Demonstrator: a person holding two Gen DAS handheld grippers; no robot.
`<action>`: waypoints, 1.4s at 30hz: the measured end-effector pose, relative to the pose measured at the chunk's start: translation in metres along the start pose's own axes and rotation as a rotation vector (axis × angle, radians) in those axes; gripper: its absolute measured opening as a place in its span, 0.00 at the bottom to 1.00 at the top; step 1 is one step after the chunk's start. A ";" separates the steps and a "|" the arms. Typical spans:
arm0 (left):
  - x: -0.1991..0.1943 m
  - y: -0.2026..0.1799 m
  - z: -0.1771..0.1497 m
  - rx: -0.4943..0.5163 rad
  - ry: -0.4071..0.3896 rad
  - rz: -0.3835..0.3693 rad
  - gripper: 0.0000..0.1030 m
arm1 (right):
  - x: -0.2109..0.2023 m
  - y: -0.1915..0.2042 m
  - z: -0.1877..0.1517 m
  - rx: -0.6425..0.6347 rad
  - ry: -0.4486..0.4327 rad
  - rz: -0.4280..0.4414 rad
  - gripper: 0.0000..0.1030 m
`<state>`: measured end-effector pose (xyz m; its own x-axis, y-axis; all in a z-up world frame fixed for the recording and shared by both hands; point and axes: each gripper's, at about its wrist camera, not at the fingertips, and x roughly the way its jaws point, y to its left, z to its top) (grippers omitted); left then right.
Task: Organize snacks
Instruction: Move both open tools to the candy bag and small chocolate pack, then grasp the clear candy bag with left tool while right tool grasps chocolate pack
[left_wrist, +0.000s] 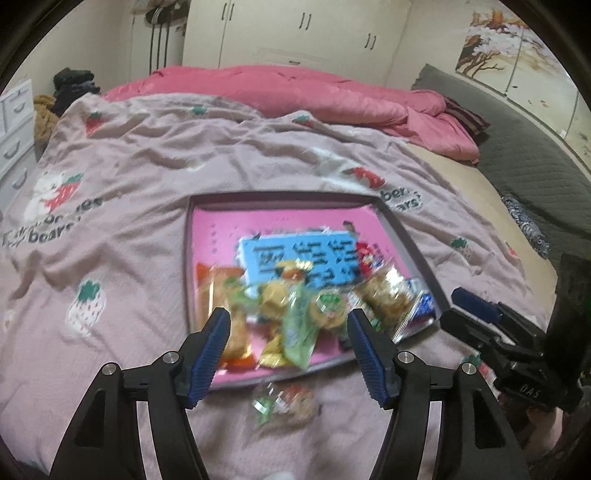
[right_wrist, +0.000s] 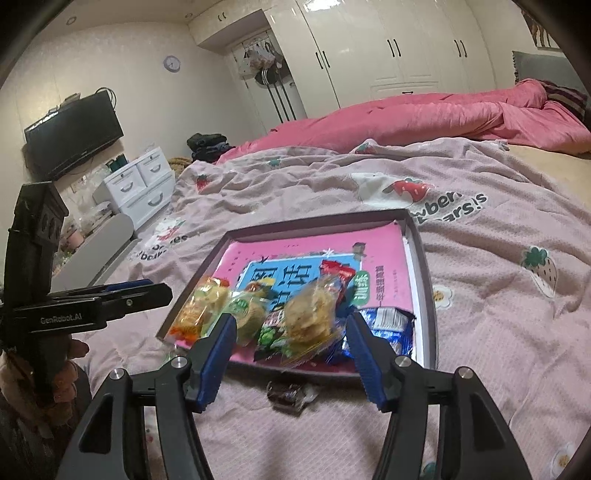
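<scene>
A wide bed is filling both views, and a wrinkled dusty-pink blanket with strawberry and bear prints is lying over it. Behind the blanket, a thick bright pink quilt is bunching up along the far side of the bed. A row of tall cream wardrobe doors is standing behind the bed, and a black flat television is hanging on the wall at the left in the right wrist view, with a small white drawer cabinet standing below it, beside the bed.

On the blanket, a shallow square tray with a dark rim and a pink printed bottom is resting. The loose snack packets are piling up in its near half: orange, green, yellow, red and blue wrappers, overlapping each other and covering part of the blue label on the tray bottom. Two packets are lying outside, on the blanket just in front of the near rim: a green and red packet, blurred, and a small dark clear-wrapped sweet.

The left tongs are hanging above the near part of the tray, spread apart and pinching nothing. The right tongs are standing spread over the near rim, also empty. Each one is showing at the edge of the other's view.
</scene>
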<state>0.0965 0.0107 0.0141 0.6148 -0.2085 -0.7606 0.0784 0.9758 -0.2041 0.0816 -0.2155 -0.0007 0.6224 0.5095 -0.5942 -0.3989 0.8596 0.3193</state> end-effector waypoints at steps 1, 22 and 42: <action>0.000 0.002 -0.003 0.001 0.006 0.006 0.66 | 0.000 0.001 -0.001 -0.001 0.005 -0.003 0.59; 0.034 -0.006 -0.055 0.030 0.166 0.073 0.70 | 0.032 0.022 -0.041 -0.033 0.196 -0.087 0.59; 0.058 -0.007 -0.061 -0.024 0.210 0.046 0.68 | 0.066 0.014 -0.046 -0.032 0.243 -0.097 0.37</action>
<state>0.0832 -0.0121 -0.0660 0.4397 -0.1758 -0.8808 0.0337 0.9832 -0.1794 0.0863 -0.1720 -0.0697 0.4804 0.3974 -0.7819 -0.3688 0.9003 0.2310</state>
